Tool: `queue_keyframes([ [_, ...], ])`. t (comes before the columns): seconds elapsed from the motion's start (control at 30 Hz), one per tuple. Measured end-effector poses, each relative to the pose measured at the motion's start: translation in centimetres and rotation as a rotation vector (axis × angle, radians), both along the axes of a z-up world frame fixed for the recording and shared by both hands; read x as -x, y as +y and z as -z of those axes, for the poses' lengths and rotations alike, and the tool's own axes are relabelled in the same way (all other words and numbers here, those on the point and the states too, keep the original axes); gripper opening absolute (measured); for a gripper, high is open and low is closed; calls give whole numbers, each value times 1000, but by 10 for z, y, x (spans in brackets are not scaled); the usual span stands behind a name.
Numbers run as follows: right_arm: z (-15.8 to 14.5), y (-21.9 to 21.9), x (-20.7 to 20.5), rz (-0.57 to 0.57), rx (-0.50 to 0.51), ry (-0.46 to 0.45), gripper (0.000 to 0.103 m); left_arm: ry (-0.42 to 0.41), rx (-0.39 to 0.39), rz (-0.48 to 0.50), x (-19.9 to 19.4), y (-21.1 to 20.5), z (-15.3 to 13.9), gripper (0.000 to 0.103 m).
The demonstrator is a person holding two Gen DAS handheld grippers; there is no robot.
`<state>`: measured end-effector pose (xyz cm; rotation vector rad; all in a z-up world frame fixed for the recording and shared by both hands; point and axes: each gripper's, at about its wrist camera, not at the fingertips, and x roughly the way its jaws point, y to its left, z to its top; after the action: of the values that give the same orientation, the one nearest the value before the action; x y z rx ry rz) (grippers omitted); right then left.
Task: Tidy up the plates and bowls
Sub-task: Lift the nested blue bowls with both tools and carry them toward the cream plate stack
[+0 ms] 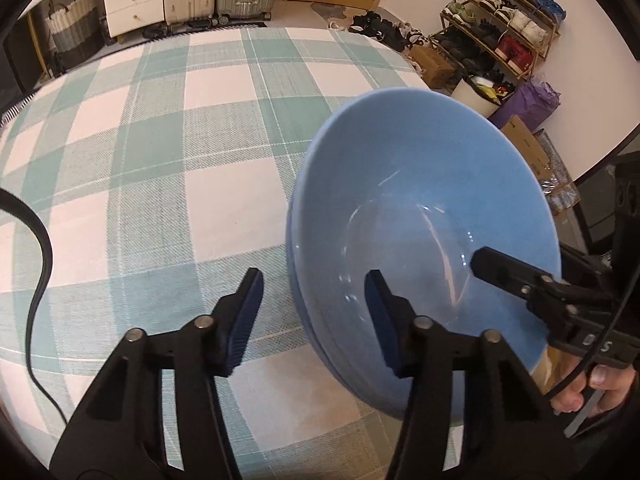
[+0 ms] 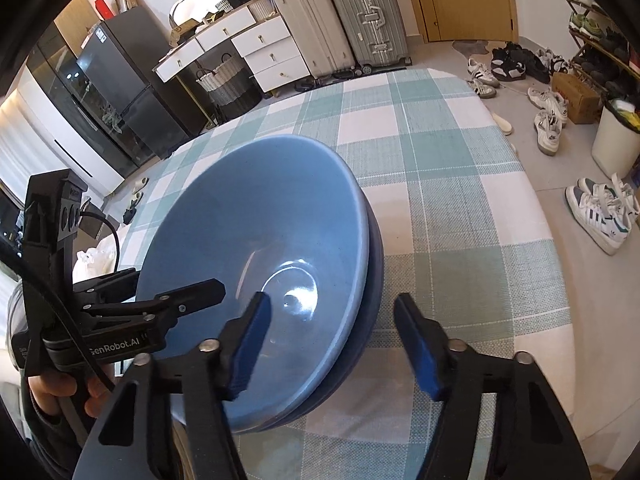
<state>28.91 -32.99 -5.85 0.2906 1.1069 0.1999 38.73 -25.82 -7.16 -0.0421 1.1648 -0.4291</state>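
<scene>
The blue bowl [image 1: 420, 208] sits nested in a second, darker blue bowl [image 2: 372, 300] of which I see only a thin band of rim and outer wall below the upper one's edge; the pair rests on the checked tablecloth [image 1: 160, 160], and whether the stack is lifted or tilted off the cloth I cannot tell; my left gripper [image 1: 314, 320] has its jaws wide apart and straddles the near rim, the right finger inside the bowl, the left finger outside over the cloth, neither blue pad [image 1: 248, 320] visibly pressing on the rim; my right gripper [image 2: 332, 344] is likewise wide open across the rim on the opposite side, its left finger inside the bowl and its right finger outside over the cloth, and I cannot tell if either pad touches the ceramic; from each wrist view the other gripper reaches in across the bowl, one black finger over the inner wall, its second finger hidden behind the rim; the bowl's far underside and the lower bowl's interior are hidden; the right hand [image 1: 592, 388] shows only as fingertips curled around the handle beyond my left jaws' right side, and the left hand [image 2: 60, 392] as a few fingers low to the left of my right jaws, cut by the frame edge; both grippers point down and inward at the bowl; a black cable [image 1: 40, 264] trails left of the left jaws.
</scene>
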Motion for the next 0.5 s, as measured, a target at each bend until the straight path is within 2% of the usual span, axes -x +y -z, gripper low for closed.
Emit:
queue_keyframes([
  [0.07,3,0,-1,-3,-7,2,55,0,10,10,-1,-2,1,32],
  [0.17,6,3,-1,-13,-16,-1,49,-6,-2,20,0,-7,1,22],
  [0.33,7,2,-1,2,-29,-7,46,-27,-20,11,4,-10,1,21],
  [0.5,4,8,0,-1,15,-17,44,-48,-59,6,10,-11,0,19],
])
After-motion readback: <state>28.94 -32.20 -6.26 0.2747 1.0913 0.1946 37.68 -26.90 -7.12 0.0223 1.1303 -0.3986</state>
